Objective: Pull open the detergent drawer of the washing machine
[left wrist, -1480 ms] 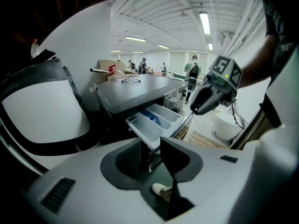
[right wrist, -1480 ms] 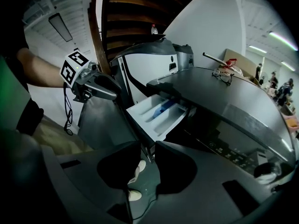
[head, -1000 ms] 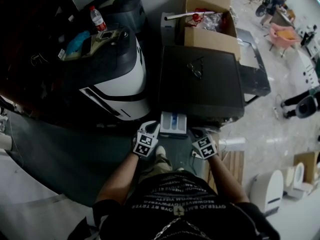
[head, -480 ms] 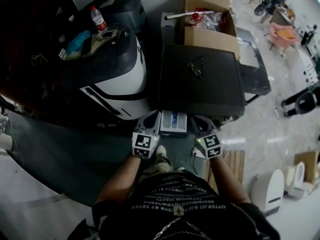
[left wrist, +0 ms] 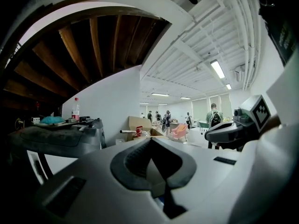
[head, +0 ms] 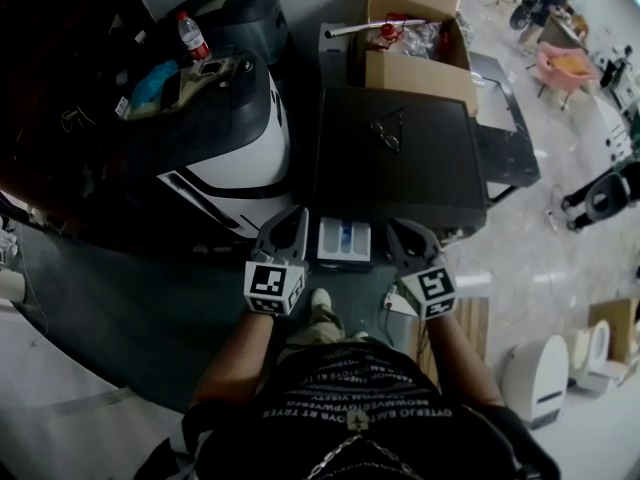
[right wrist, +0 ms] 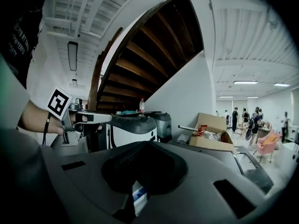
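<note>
The dark-topped washing machine (head: 400, 168) stands in front of me. Its white detergent drawer (head: 344, 242), with a blue insert, sticks out of the front at the upper left. My left gripper (head: 290, 220) hangs in the air just left of the drawer, jaws shut and empty. My right gripper (head: 402, 232) is level with it on the drawer's right, also shut on nothing. Neither touches the drawer. In the left gripper view the shut jaws (left wrist: 150, 147) point over the machine's top. A strip of the drawer (right wrist: 138, 195) shows below the right gripper (right wrist: 144, 146).
A white and dark appliance (head: 235, 138) stands to the left, with a bottle (head: 192, 36) and clutter on top. Behind the machine sits an open cardboard box (head: 415, 58). Glasses (head: 388, 128) lie on the machine's lid. A wooden pallet (head: 470, 328) lies at my right.
Both grippers have risen from beside the drawer front and tipped up toward level. The drawer has stayed pulled out.
</note>
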Demonstrator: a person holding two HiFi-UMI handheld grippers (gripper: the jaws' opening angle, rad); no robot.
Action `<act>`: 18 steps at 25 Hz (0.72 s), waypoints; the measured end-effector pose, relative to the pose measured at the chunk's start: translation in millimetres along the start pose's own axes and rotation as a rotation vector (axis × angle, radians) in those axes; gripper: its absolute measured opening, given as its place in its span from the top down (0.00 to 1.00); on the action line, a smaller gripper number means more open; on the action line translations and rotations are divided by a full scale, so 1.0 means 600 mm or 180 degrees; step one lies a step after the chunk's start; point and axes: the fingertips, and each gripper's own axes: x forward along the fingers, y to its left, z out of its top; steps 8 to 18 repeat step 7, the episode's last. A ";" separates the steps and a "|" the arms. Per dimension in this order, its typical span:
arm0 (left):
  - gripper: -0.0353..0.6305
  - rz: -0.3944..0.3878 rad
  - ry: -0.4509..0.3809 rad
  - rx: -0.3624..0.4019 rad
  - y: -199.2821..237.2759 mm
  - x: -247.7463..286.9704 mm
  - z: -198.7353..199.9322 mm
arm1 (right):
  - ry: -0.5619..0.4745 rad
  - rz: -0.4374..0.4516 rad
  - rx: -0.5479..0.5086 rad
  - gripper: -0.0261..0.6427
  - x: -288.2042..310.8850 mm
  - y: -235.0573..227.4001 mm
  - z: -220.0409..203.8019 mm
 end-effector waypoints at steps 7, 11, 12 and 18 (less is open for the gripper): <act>0.94 0.0031 0.0062 0.0058 -0.011 0.000 0.004 | -0.0162 0.0056 0.0263 0.96 -0.011 -0.013 0.024; 0.94 0.0031 0.0062 0.0058 -0.011 0.000 0.004 | -0.0162 0.0056 0.0263 0.96 -0.011 -0.013 0.024; 0.94 0.0031 0.0062 0.0058 -0.011 0.000 0.004 | -0.0162 0.0056 0.0263 0.96 -0.011 -0.013 0.024; 0.94 0.0031 0.0062 0.0058 -0.011 0.000 0.004 | -0.0162 0.0056 0.0263 0.96 -0.011 -0.013 0.024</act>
